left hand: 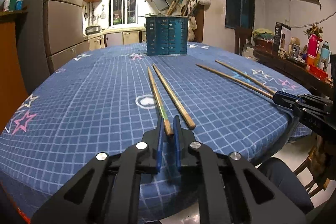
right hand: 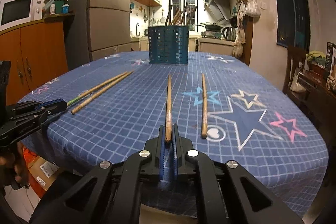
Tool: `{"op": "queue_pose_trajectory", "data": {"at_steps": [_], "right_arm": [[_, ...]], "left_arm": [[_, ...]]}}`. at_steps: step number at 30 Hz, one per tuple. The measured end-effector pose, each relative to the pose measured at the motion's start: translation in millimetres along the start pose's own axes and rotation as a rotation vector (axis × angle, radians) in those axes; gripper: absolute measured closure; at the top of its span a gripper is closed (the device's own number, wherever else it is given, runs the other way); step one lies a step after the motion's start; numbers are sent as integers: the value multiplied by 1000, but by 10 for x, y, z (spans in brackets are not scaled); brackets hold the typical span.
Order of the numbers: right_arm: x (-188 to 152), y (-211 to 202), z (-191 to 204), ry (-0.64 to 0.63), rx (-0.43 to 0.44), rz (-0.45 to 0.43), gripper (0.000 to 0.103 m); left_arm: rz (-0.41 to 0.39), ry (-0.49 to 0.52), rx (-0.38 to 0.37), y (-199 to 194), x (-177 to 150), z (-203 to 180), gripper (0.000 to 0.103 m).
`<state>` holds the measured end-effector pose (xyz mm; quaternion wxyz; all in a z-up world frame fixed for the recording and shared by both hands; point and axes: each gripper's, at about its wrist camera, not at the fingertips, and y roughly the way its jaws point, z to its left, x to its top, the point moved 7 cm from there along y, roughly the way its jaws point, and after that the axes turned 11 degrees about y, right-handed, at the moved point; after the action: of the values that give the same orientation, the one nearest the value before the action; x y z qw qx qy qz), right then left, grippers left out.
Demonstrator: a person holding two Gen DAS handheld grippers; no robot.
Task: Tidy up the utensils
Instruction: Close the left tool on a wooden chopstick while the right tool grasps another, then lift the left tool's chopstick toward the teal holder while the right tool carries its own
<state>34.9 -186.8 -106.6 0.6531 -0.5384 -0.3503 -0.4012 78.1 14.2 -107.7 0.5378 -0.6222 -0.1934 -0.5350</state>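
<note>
On the left of the blue checked tablecloth, the left gripper is clamped on the near end of a chopstick with a green band, its partner lying free just beside it on the cloth. Between the two pairs, at the far side of the table, stands the blue slotted holder, already bristling with wooden utensils. To the right, the right gripper is clamped on the butt of another chopstick, while the last one lies loose nearby, to its right.
</note>
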Motion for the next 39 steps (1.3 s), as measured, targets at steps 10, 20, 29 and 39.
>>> {"op": "queue_pose_trajectory", "data": {"at_steps": [10,20,29,39], "right_arm": [[465,-338,38,-34,17,-112,96],[1071,-485,75,-92,64,-194,96],[987,-425,34,-87,72,-155,95],[870,-344,-26,-66,46,-121,95]], "left_arm": [[-104,17,23,-287,464,75,96],[-199,48,65,-424,944,152,96],[27,-22,57,-148,114,341,52],[44,-35,58,11,-95,275,87]]}}
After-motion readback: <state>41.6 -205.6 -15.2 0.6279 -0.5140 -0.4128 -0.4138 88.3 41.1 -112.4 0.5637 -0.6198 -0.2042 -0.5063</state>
